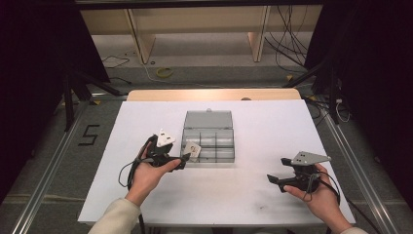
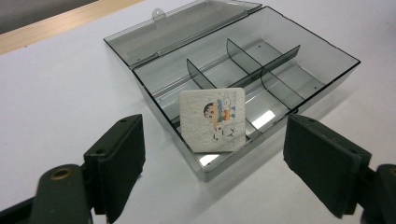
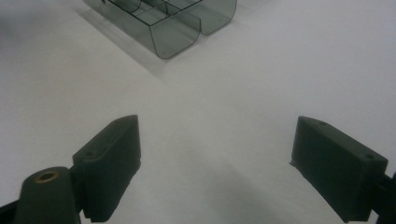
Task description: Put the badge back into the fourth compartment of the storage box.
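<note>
White and thin, the card (image 2: 213,120) leans tilted on the front wall of the open box (image 2: 322,51); it looks light and slightly stiff, best pinched by its top edge. Both the left gripper (image 2: 212,165) and right gripper (image 3: 215,163) gape empty

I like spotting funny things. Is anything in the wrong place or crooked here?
Yes, one thing. The little square card with a cartoon on it isn't lying flat in the box. It leans tilted across the front wall, one end down in a compartment and one over the rim. Both grippers are open and apart from it.
</note>
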Demonstrator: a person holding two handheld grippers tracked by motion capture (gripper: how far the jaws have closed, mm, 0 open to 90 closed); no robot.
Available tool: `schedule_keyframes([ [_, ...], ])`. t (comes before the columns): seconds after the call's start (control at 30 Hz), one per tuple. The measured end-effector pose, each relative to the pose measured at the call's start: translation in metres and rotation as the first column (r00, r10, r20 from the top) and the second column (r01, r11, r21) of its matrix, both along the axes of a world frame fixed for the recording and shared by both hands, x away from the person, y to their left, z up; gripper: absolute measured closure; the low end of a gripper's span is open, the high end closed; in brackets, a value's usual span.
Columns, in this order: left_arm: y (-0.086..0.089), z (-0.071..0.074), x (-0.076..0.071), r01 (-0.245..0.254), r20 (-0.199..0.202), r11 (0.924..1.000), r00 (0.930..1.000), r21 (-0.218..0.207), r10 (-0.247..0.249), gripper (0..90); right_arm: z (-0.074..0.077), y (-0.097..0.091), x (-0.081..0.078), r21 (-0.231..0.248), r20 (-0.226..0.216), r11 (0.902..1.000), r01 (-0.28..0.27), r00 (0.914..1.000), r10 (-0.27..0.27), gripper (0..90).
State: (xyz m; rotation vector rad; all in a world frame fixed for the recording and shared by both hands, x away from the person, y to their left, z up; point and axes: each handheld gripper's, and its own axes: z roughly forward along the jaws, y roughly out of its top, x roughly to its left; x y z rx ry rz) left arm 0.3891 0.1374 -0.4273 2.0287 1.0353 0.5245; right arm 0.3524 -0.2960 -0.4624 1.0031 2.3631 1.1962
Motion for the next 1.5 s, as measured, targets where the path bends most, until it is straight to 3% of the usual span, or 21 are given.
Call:
schedule_keyframes([
  [0.43,0.013,-0.001,-0.01,0.033,0.03,0.9992,0.999,0.024,-0.033,19.9,0.0,0.0,0.001,-0.001,-0.001,1.0,-0.002,1.0,0.002,16.4],
  [1.5,0.043,-0.024,-0.043,0.043,0.009,0.9938,0.999,0.102,-0.044,20.5,-0.001,0.001,0.001,0.0,-0.001,1.0,0.001,1.0,-0.001,16.3],
])
